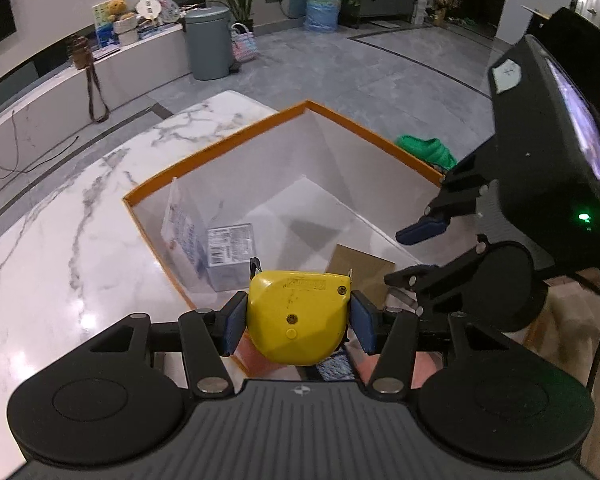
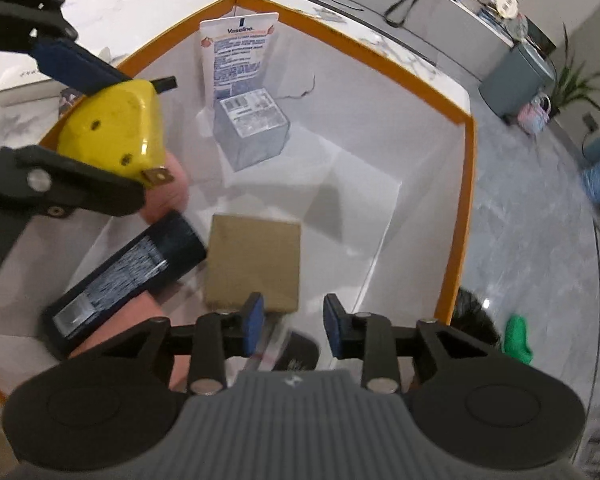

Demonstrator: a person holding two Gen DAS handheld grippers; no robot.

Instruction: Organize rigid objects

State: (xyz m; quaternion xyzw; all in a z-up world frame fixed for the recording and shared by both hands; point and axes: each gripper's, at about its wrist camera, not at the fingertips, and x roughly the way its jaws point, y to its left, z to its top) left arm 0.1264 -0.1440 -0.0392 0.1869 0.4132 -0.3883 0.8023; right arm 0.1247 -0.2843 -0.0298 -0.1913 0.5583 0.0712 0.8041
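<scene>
Over the orange-rimmed box [image 1: 228, 140], a yellow tape measure [image 1: 298, 316] is clamped in the left tongs [image 1: 299, 322] for dropping in; the right tongs [image 2: 294, 326] are kept partly open, empty.

- Left tool [image 1: 298, 318]: angled steeply downward, blue pads [image 1: 235, 322] pressed on both sides of the yellow tape measure [image 1: 296, 316], which it holds.
- Right tool [image 2: 294, 330]: pointing steeply down, jaws partly apart, nothing gripped between its pads [image 2: 255, 322].
- The two tools hang close together.
</scene>
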